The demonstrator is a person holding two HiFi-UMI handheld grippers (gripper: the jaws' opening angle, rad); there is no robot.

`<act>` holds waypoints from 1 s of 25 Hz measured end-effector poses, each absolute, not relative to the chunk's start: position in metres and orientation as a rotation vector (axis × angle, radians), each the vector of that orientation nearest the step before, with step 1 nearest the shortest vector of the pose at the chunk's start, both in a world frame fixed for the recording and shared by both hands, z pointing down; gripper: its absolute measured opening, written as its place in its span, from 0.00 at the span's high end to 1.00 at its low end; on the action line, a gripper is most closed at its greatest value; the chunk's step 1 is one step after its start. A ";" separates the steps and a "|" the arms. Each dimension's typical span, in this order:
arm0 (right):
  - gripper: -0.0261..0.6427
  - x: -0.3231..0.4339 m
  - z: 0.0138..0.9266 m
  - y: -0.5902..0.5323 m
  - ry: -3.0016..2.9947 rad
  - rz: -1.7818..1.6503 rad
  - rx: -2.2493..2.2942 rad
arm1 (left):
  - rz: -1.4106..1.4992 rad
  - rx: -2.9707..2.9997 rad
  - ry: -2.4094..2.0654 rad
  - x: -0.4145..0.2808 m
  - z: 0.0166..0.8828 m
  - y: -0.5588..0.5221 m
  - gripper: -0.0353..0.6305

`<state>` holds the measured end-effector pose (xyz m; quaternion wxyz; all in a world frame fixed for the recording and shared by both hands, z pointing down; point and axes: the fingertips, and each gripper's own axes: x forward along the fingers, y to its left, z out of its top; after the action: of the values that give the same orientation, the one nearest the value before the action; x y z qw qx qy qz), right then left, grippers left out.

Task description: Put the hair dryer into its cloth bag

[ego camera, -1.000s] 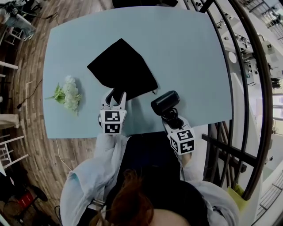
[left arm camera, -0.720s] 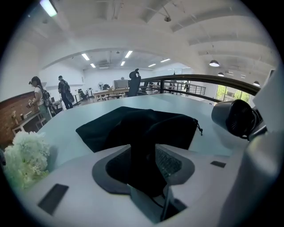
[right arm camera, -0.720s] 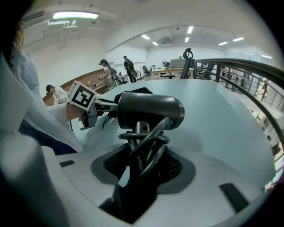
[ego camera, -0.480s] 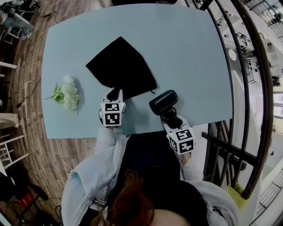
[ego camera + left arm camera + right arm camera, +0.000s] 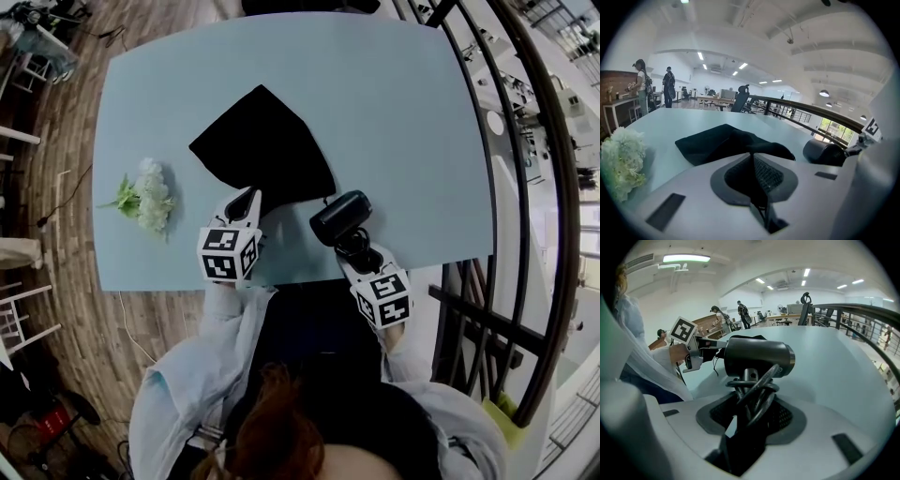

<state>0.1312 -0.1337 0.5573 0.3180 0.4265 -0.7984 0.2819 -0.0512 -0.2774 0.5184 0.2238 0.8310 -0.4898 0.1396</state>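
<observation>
Head view: dryer [image 5: 340,216] outside cloth bag [image 5: 262,145]

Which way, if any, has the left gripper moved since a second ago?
Yes: left gripper shifted slightly toward the flowers; its jaws have just been closing on the bag.

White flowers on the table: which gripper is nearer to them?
Left. The left gripper, whose fingers have just been closing on the near edge of the cloth bag, sits just right of the flowers; the right gripper, holding the hair dryer, is farther right.
</observation>
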 end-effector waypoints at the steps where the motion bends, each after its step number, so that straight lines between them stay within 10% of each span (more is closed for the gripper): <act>1: 0.67 0.126 0.556 -0.133 -2.123 0.738 1.093 | 0.355 2.304 -1.345 -0.050 0.511 -0.276 0.90; 25: 0.67 0.052 0.586 -0.121 -2.209 0.661 0.295 | 0.426 2.393 -1.119 -0.040 0.491 -0.221 0.89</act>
<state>0.0519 -0.1212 0.5865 0.3973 0.1163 -0.8720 0.2611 -0.0400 -0.2209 0.4910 0.2309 0.8701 -0.4069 0.1550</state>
